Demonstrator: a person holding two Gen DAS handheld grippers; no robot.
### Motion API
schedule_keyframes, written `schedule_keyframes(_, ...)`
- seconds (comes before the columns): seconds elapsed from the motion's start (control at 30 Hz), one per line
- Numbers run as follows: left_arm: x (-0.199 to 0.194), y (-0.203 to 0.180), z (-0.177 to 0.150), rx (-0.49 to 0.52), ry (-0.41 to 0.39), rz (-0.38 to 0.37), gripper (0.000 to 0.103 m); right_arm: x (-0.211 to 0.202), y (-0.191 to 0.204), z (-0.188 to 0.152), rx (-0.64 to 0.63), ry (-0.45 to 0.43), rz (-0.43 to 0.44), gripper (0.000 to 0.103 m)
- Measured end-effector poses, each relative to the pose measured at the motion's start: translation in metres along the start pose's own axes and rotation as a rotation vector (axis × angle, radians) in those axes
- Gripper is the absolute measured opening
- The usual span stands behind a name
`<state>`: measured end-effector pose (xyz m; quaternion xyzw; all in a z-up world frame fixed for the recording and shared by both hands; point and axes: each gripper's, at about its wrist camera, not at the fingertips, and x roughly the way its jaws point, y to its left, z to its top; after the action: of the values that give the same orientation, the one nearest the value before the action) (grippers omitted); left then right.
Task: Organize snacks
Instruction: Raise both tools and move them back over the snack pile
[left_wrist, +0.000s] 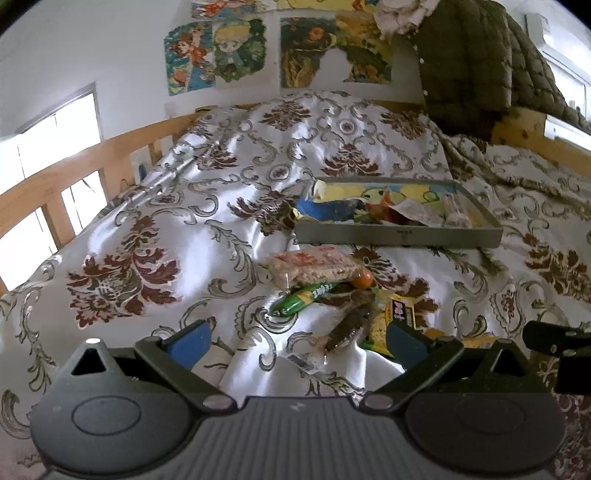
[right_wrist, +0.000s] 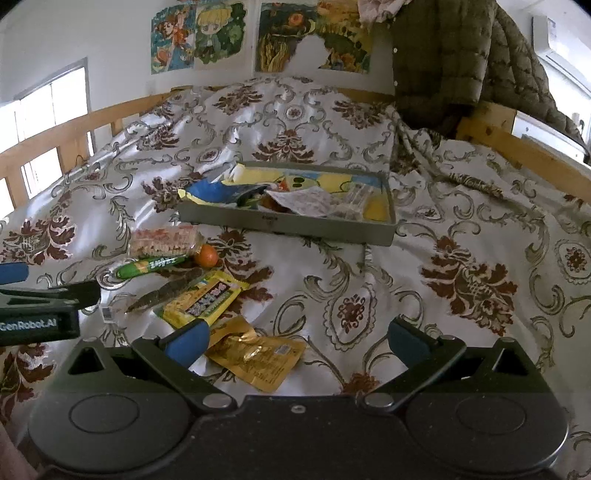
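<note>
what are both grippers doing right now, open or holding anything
Left gripper: open, holding nothing, above the loose snacks.
Right gripper: open, holding nothing, over the gold packet.

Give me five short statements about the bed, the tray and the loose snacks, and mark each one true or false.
1. The grey tray already holds some snacks. True.
2. The orange fruit lies inside the tray. False: it lies on the bedspread, in front of the tray.
3. The left gripper has its jaws shut on the green packet. False: they are open and hold nothing.
4. The right gripper holds nothing. True.
5. A gold packet lies on the bedspread nearest the right gripper. True.
</note>
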<state>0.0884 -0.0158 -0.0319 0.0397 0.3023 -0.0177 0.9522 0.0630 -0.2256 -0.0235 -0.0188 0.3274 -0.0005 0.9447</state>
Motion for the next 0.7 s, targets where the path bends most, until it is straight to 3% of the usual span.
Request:
schedule_keyframes(0.53,0.029,-0.002,0.006,0.031,0.021,0.001,0.103,0.019,-0.009,0.007,-0.004,0.042,0.028,0.102)
schedule_keyframes(0.7,0.038,-0.003,0.01,0.039,0.017,-0.004,0.103,0.025,-0.011,0.01,-0.001,0.08,0.071,0.102)
